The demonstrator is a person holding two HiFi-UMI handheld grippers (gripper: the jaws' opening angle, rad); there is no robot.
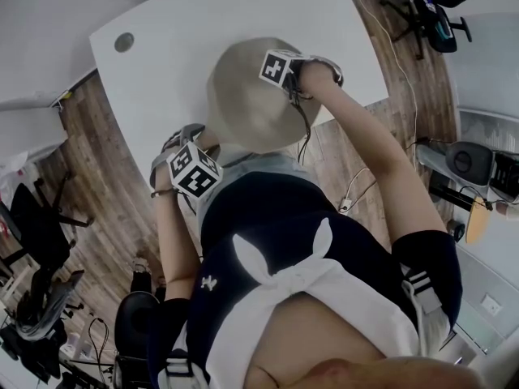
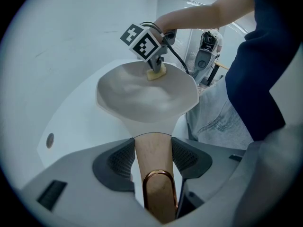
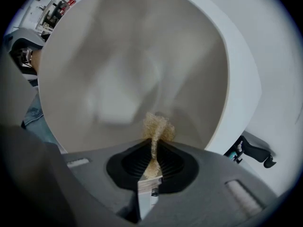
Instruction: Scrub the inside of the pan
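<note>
The pan (image 1: 247, 96) is seen on the white tabletop (image 1: 186, 23), close to the edge nearest the person, with its wooden handle (image 2: 152, 162) pointed back toward the person. The handle is clamped between the jaws of the left hand-held gripper (image 2: 152, 148), whose ribbed pads (image 2: 120, 162) are pressed against both of its sides. A copper loop (image 2: 160, 188) is seen at the handle's end, behind the pads. The right hand-held gripper (image 3: 154, 152) is held over the far side of the pan and pointed steeply down into it. Its jaws are closed on a yellow sponge (image 3: 158, 126), which is pinched thin between the pads and spreads out beyond their tips. In the left gripper view, the sponge is pressed against the pan's pale inner surface near the far rim. In the right gripper view, that inner surface fills most of the frame. Whether the pan is lying flat or is slightly tilted cannot be told. A round grommet (image 1: 124, 42) is set in the tabletop well apart from the pan, and a wooden floor (image 1: 105, 177) is seen below the tabletop.
</note>
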